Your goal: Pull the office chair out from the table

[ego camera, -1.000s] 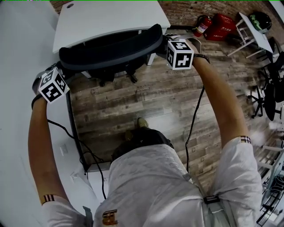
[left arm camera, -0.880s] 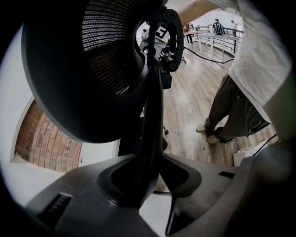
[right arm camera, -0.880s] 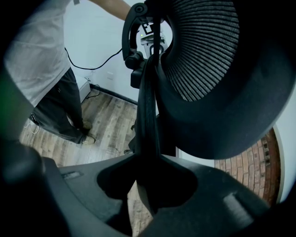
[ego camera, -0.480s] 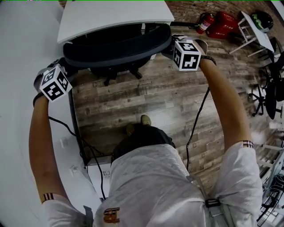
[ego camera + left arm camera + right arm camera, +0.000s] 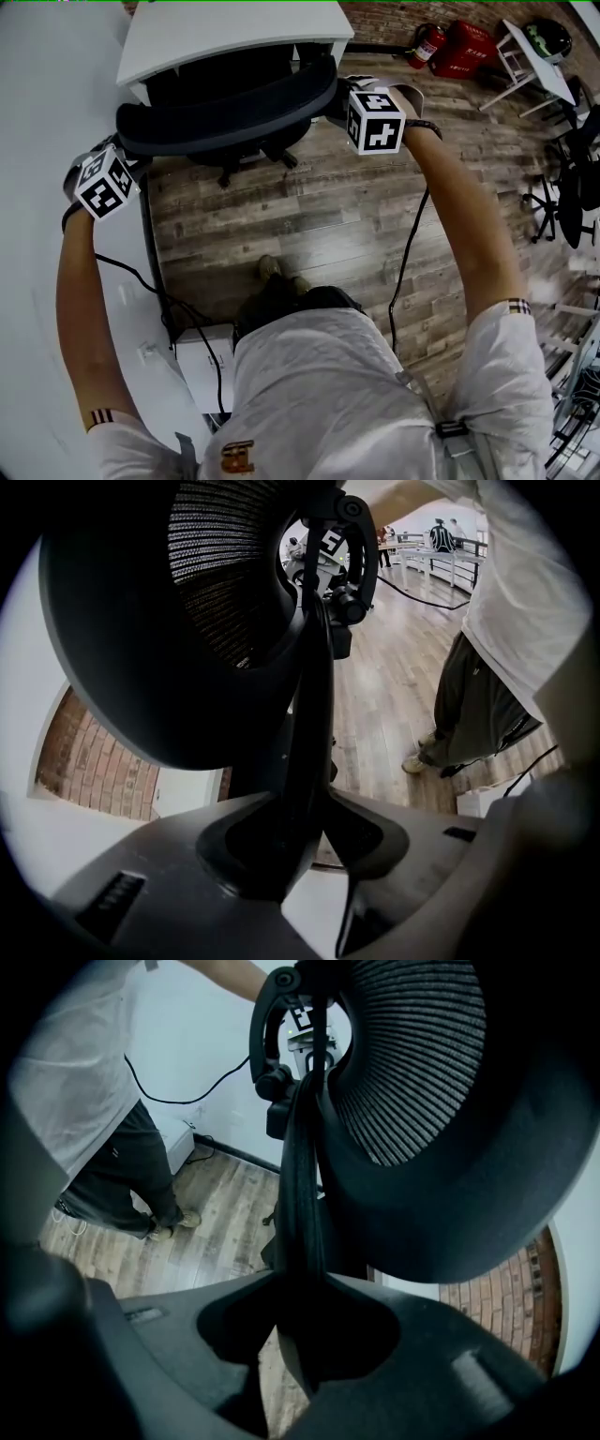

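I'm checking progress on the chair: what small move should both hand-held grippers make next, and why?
Probably draw both evenly back toward the person. The left hand-held gripper and right hand-held gripper are each shut on a side edge of the backrest of the office chair, and the chair sits partly under the white table.

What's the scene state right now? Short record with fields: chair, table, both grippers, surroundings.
chair: office chair, seat partly under the table edge, backrest toward the person
table: white table, at the top of the head view
left gripper: shut on the backrest's left end, rim between the jaws
right gripper: shut on the backrest's right end, rim between the jaws
floor: wood planks
nearby: red fire extinguisher by the brick wall
task state: chair not yet clear of the table
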